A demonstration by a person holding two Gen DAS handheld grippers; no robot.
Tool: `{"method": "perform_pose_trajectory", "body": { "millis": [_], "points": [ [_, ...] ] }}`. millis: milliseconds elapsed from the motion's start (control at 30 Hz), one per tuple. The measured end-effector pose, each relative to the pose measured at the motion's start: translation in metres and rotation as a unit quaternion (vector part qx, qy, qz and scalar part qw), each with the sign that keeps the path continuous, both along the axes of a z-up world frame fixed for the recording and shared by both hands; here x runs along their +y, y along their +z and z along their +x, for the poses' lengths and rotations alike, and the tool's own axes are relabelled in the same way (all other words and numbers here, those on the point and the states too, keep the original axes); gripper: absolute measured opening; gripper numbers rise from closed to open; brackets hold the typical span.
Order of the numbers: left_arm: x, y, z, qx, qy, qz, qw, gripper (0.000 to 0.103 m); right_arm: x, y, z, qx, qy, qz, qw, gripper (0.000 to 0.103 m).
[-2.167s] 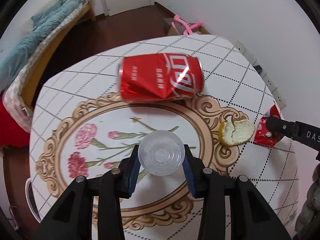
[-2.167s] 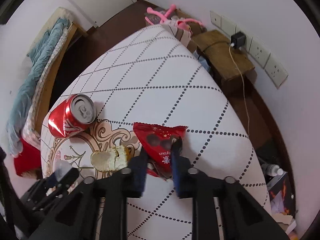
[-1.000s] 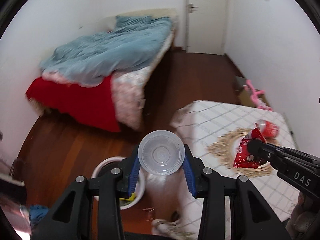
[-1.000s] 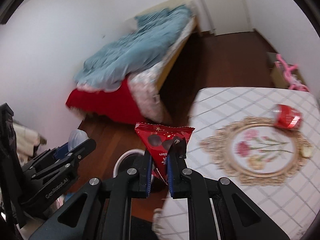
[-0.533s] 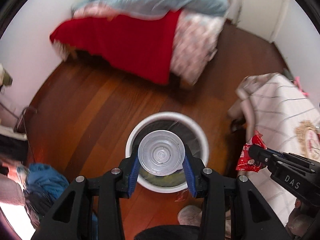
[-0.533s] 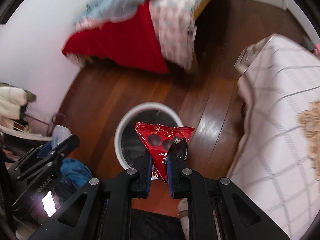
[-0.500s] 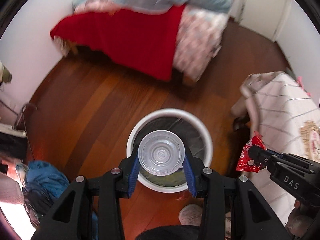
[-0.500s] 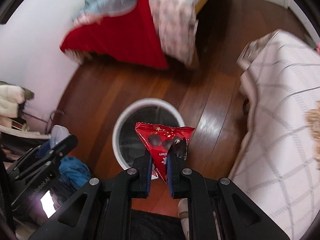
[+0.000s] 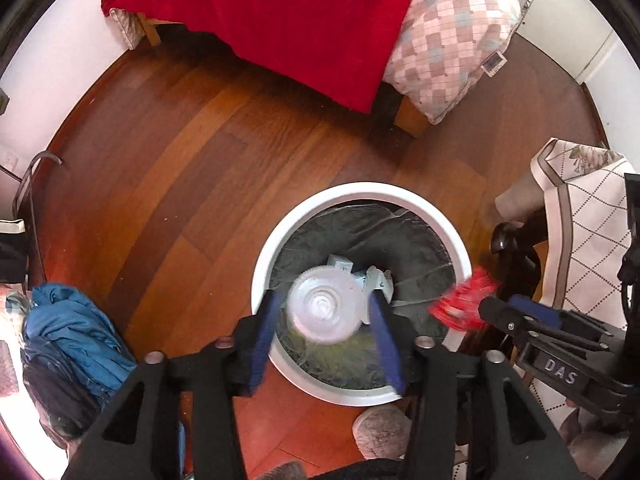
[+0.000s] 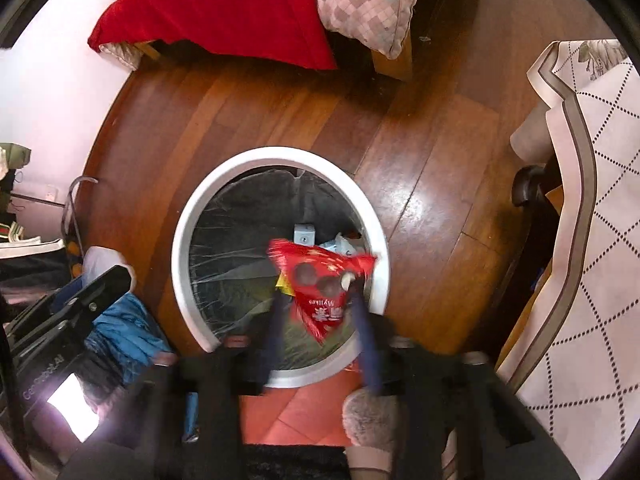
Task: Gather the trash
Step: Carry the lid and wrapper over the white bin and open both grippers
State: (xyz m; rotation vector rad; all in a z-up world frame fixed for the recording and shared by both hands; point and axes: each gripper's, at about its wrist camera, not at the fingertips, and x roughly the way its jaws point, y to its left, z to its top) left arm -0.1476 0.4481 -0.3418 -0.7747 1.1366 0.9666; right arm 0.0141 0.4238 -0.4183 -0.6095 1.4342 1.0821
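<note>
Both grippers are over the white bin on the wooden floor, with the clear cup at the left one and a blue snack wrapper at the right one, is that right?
Nearly: the wrapper is red, not blue, as the right wrist view shows. The rest holds: both the left gripper and right gripper are over the white bin on the wooden floor, with the clear cup at the left one.

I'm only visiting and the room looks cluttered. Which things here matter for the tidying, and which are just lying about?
Job:
clear cup, loose between the left gripper fingers
red wrapper, between the right gripper fingers
white bin

Lying about:
red blanket
checked quilt
blue jacket
tablecloth
slipper
</note>
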Motion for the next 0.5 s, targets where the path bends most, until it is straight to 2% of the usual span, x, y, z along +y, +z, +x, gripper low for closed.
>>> {"method": "perform_pose_trajectory", "body": {
  "millis": [67, 133, 167, 200, 267, 500],
  "points": [
    [0.001, 0.001, -0.003, 0.004, 0.005, 0.003, 1.0, 0.074, 0.001, 0.003, 0.001, -0.009, 0.003, 0.0, 1.0, 0.065],
    [0.002, 0.002, -0.006, 0.007, 0.012, 0.008, 0.9999, 0.087, -0.002, 0.007, 0.002, -0.021, 0.005, -0.004, 1.0, 0.076],
    [0.002, 0.003, -0.009, 0.009, 0.015, 0.008, 0.9998, 0.093, -0.004, 0.01, 0.002, -0.027, 0.008, -0.004, 1.0, 0.087],
    [0.002, 0.004, -0.011, 0.01, 0.02, 0.009, 0.9997, 0.094, -0.005, 0.012, 0.001, -0.033, 0.011, -0.006, 0.999, 0.094],
    [0.002, 0.007, -0.017, 0.015, 0.028, 0.014, 0.9994, 0.098, -0.009, 0.02, -0.002, -0.049, 0.019, -0.009, 0.999, 0.102],
    [-0.007, 0.029, -0.032, 0.02, 0.031, 0.032, 0.9988, 0.101, -0.027, 0.05, -0.013, -0.07, 0.025, 0.001, 0.997, 0.103]
  ]
}}
